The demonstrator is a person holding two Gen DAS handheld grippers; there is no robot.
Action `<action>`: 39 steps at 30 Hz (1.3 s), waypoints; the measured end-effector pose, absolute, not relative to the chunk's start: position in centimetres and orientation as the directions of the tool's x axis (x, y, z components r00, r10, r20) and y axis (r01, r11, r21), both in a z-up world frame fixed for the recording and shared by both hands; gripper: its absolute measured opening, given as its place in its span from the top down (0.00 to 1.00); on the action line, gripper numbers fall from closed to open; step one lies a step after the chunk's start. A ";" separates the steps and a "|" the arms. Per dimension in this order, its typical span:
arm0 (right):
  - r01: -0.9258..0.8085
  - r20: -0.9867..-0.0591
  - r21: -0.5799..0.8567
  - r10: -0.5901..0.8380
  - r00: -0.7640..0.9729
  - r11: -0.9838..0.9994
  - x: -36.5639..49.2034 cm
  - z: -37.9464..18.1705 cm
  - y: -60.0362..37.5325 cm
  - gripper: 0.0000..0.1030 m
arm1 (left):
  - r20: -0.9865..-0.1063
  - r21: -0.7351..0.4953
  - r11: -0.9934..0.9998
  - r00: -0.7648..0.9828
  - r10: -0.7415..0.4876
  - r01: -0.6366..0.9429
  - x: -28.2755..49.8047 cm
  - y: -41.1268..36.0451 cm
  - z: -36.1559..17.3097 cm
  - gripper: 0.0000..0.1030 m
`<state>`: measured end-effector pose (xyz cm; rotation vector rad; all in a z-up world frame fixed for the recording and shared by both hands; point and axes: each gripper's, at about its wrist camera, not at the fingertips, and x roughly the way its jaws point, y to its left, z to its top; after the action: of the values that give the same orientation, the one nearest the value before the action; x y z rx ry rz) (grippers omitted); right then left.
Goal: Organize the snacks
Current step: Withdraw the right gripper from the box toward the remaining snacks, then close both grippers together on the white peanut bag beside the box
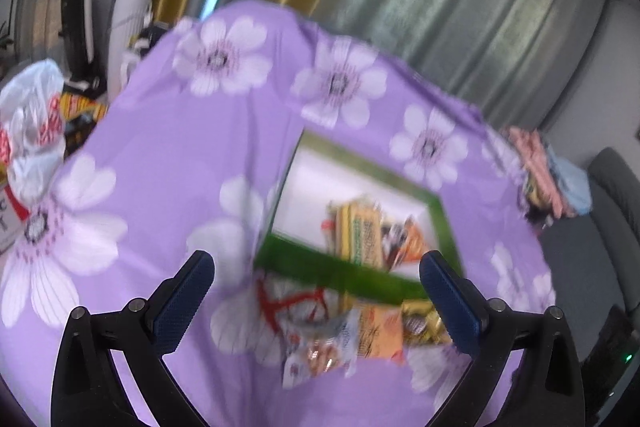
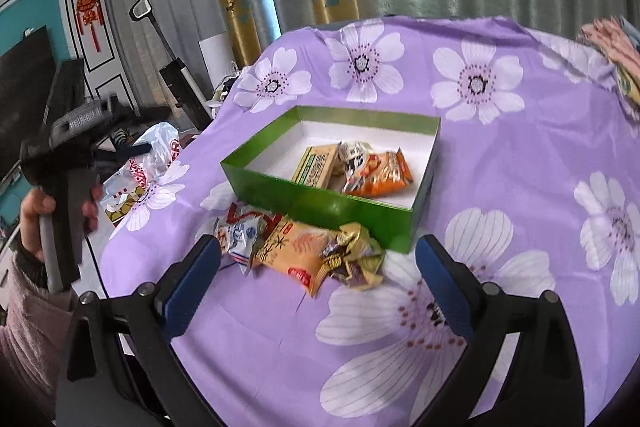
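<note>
1. Covering nearly the whole frame in both views was the purple flowered tablecloth, and you had it as a flat, soft base; a packet would slide on that fabric, so a pinch from above probably suited better than a push.
2. Sitting at the centre of the right wrist view was the green box, white inside, with three packets already lying toward its right half; its left half was bare, and that looked like the room to aim for.
3. Lying just in front of the box's near wall, lower centre of the frame, were the three loose snacks: the orange packet in the middle, the white and blue packet touching its left end, and the gold-wrapped candy touching its right end, almost against the box.
4. Your right gripper stood wide apart and empty, its blue pads either side of that cluster but above it, not touching. You would have done well to take the orange packet across its narrow width, clear of its neighbours.
5. Your left gripper was likewise spread wide with nothing between its fingers; its view was blurred, so finer detail could not be told. In the right wrist view it appeared at the left edge, well apart from the snacks.
</note>
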<state>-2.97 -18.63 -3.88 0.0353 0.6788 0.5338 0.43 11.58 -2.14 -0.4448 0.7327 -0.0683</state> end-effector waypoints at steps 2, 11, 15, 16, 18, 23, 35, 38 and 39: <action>-0.461 -0.597 0.202 0.482 0.642 0.864 -3.0 -4.4 -18.4 0.04 | -0.663 -0.434 0.895 0.710 -0.239 -0.104 0.2 11.4 -3.6 0.01; -0.564 -0.641 0.155 0.517 0.567 0.811 -3.5 -7.0 -14.4 0.04 | -0.745 -0.421 0.897 0.615 -0.259 -0.132 -0.3 10.1 -7.5 0.01; -0.600 -0.655 0.151 0.535 0.534 0.785 -3.2 -7.8 -12.5 0.04 | -0.754 -0.431 0.892 0.596 -0.276 -0.133 0.1 10.2 -8.1 0.01; -0.609 -0.658 0.147 0.537 0.528 0.779 -3.2 -8.0 -12.1 0.05 | -0.756 -0.433 0.892 0.590 -0.281 -0.129 0.1 10.2 -8.2 0.01; -0.631 -0.661 0.139 0.546 0.515 0.763 -3.0 -8.2 -11.0 0.05 | -0.762 -0.425 0.897 0.583 -0.280 -0.125 0.2 10.1 -8.4 0.01; -0.664 -0.675 0.143 0.563 0.477 0.734 -1.8 -9.0 -9.1 0.06 | -0.761 -0.423 0.900 0.580 -0.291 -0.104 0.2 10.2 -8.5 0.01; -0.701 -0.706 0.174 0.584 0.401 0.692 0.9 -10.7 -6.1 0.16 | -0.761 -0.507 0.853 0.529 -0.375 -0.126 1.2 11.0 -10.5 0.01; -0.709 -0.711 0.184 0.591 0.382 0.680 1.3 -10.9 -5.5 0.18 | -0.756 -0.513 0.850 0.532 -0.381 -0.120 1.3 10.8 -10.4 0.01; -0.713 -0.714 0.181 0.589 0.379 0.677 1.4 -11.0 -5.4 0.19 | -0.755 -0.513 0.851 0.533 -0.383 -0.115 1.3 10.7 -10.3 0.01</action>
<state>1.37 -5.36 -11.00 -0.1670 0.8374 0.8370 1.30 10.74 -10.30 -0.5532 1.0090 -0.1698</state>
